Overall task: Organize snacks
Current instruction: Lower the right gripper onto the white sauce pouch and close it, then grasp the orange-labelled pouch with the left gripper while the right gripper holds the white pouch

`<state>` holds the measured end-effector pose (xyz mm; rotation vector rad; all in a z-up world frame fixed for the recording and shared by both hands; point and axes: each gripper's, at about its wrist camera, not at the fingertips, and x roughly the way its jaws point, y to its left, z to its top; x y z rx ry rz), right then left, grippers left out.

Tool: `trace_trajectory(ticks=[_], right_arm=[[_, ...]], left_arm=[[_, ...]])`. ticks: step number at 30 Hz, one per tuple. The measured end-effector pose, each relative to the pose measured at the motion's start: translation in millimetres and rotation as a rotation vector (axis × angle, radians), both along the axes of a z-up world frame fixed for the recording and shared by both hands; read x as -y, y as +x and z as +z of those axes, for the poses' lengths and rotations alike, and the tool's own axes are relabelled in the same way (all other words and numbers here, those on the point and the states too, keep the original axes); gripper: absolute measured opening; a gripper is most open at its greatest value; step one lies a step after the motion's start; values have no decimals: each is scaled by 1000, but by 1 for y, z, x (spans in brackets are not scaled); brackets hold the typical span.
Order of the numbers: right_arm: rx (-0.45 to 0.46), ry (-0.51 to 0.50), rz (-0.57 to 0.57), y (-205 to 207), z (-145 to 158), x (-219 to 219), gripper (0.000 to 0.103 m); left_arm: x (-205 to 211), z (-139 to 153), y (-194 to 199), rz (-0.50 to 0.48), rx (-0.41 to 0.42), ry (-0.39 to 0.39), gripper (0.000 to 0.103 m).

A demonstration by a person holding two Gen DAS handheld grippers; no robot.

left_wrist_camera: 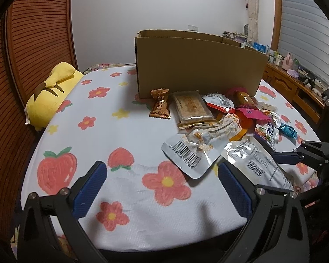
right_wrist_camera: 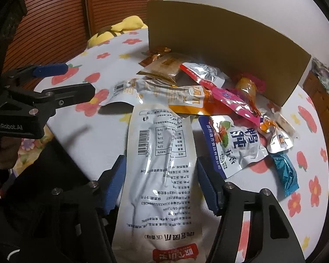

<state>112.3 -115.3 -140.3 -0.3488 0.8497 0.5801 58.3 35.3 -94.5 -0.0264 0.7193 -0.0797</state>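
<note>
Pouch (right_wrist_camera: 162,175) between spread fingers of right gripper (right_wrist_camera: 160,184), unclamped.

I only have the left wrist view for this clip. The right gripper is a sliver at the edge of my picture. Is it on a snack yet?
Observer: The right gripper is open, its blue pads on either side of the long white pouch, not yet closed on it.
Operator: Anything beyond my right edge?
Observer: A teal wrapped snack lies alone on the blanket, past the blue-and-white pouch.
Operator: Does the cardboard box hold anything?
Observer: Cannot tell; the right wrist view shows only the outside wall of the cardboard box.
</note>
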Motion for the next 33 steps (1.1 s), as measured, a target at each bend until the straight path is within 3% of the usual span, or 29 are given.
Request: trace_trajectory(ticks=[3,16,22,26,30,33], right_arm=[[3,4,4,0,1,2,52],[46,25,-24,-6,16,23,50],[81,66,-49,-5,33,38,50],[102,89,-65,-2,43,48,50],[111,105,-92,6,50,59,50],[119,114,-105,12,55,63,50]], left_arm=[[3,-1,2,-12,-1,10,102],[28,3,27,-136,3,55,101],[42,6,49,-272,-33,31,95],[49,8,62,-322,-56,55,90],[53,7,75,-377,-97,29,83],[57,4,80,-407,-132,39,82]])
